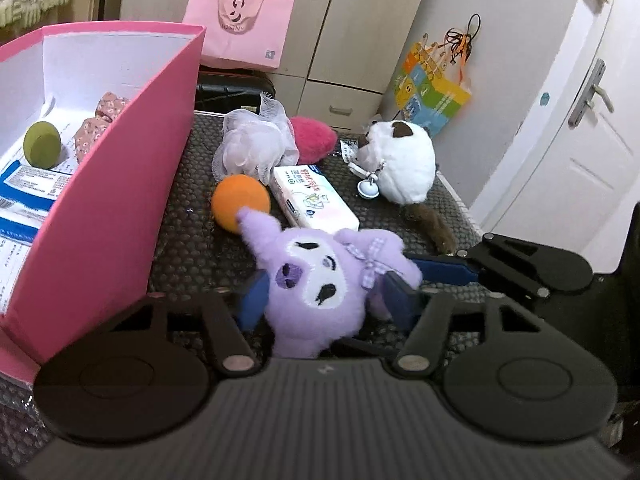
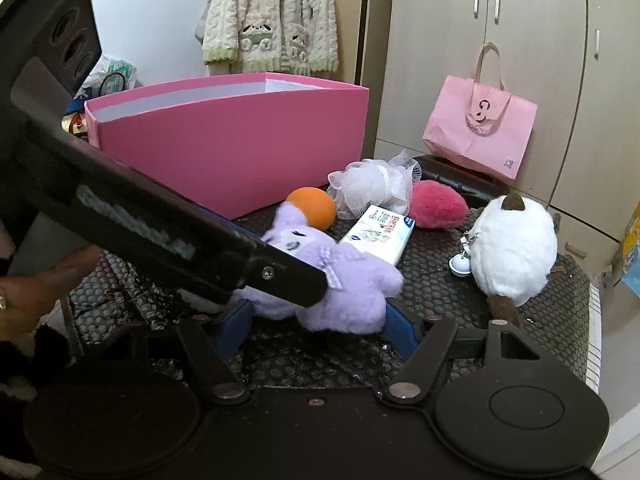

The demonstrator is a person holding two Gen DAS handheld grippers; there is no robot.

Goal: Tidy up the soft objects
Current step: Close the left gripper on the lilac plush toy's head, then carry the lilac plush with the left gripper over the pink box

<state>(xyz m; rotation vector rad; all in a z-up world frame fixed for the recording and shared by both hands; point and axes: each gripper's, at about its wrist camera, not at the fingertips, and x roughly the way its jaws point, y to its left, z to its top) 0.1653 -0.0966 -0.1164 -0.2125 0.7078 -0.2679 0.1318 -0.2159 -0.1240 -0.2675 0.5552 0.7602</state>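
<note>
A purple plush toy lies on the dark bubbly mat just right of the pink box. My left gripper is shut on the plush's head, a blue finger pressed against each side. In the right wrist view the plush has its lower body between the blue fingers of my right gripper, which stand open on either side of it. The left gripper's black finger crosses over the plush's face there. One right finger reaches in from the right.
The pink box holds a green ball, floral fabric and blue-white packs. Behind the plush lie an orange ball, a tissue pack, a white mesh puff, a pink plush and a white cat plush. A hand shows at left.
</note>
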